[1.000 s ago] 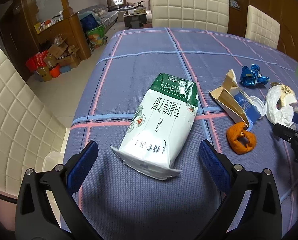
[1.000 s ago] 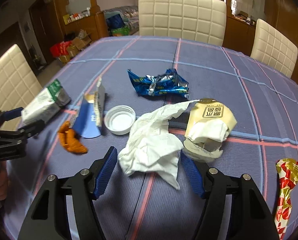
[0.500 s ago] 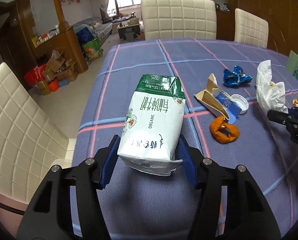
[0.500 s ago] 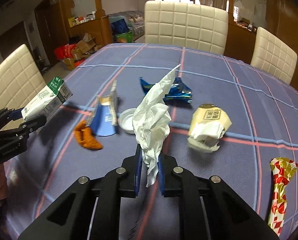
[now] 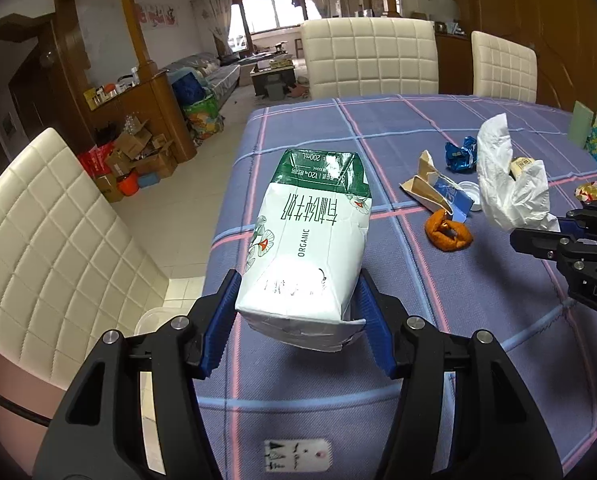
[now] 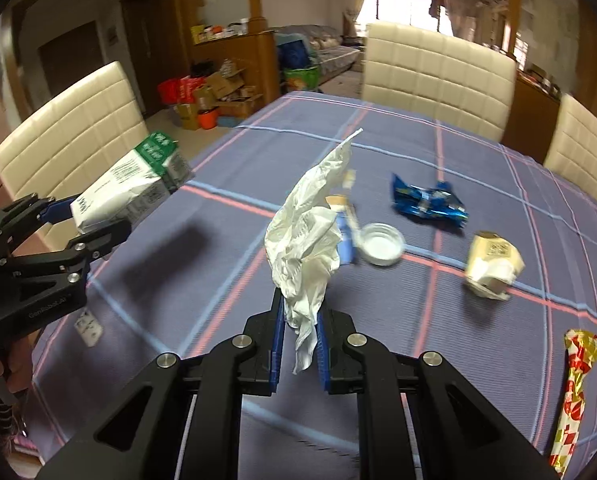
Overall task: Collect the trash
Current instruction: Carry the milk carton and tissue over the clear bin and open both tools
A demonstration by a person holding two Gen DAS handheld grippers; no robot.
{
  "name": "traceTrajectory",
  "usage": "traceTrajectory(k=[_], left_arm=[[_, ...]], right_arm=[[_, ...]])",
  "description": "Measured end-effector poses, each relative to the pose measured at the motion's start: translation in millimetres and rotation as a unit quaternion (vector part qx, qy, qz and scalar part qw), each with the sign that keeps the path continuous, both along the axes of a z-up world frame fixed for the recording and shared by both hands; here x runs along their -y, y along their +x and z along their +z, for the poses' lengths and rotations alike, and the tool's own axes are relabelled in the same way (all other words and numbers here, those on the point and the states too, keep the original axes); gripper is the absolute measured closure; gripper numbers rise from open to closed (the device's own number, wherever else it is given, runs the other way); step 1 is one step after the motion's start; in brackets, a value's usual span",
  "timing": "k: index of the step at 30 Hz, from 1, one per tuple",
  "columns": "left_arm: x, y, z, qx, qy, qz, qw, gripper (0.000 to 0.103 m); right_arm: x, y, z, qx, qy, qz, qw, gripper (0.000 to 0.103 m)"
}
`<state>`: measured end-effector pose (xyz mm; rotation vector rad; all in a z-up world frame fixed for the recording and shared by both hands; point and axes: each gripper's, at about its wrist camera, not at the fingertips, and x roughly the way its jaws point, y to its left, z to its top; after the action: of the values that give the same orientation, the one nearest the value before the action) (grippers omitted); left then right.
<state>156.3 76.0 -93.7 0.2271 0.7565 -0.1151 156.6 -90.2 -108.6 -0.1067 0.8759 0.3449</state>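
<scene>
A white and green milk carton (image 5: pixel 314 224) hangs tilted above the blue checked tablecloth (image 5: pixel 398 128), and my left gripper (image 5: pixel 298 284) is shut on its bottom end. The right wrist view shows that carton (image 6: pixel 126 188) at the left, off the table, in the left gripper (image 6: pixel 86 220). My right gripper (image 6: pixel 300 304) is shut on a crumpled white tissue (image 6: pixel 306 232), which stands up from the blue pads, clear of the cloth. In the left wrist view the tissue (image 5: pixel 502 176) and the right gripper (image 5: pixel 542 226) are at the right edge.
On the cloth lie an orange peel (image 5: pixel 448 234), a torn blue and tan carton (image 5: pixel 438 190), a white lid (image 6: pixel 380 244), a blue foil wrapper (image 6: pixel 430 202), a crushed cream cup (image 6: pixel 492 266) and a red and gold wrapper (image 6: pixel 576 388). Cream chairs (image 5: pixel 368 56) ring the table.
Both grippers went from open to shut: the left took hold of the carton, the right of the tissue. Both things have since been lifted off the cloth.
</scene>
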Motion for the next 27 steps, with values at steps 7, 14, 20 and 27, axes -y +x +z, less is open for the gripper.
traceTrajectory(k=[7, 14, 20, 27], left_arm=[[-16, -13, -1, 0.002, 0.001, 0.011, 0.9999, 0.044], [-40, -20, -1, 0.006, -0.008, 0.032, 0.9994, 0.044], [-68, -23, -3, 0.009, -0.013, 0.060, 0.9980, 0.043], [-95, -28, -7, 0.007, -0.018, 0.088, 0.9960, 0.043]], right_arm=[[-39, -9, 1, 0.006, -0.015, 0.045, 0.999, 0.089], [-74, -12, 2, 0.008, -0.023, 0.076, 0.997, 0.089], [-103, -9, 1, 0.005, -0.026, 0.098, 0.995, 0.089], [-141, -3, -1, 0.000, -0.025, 0.127, 0.992, 0.089]])
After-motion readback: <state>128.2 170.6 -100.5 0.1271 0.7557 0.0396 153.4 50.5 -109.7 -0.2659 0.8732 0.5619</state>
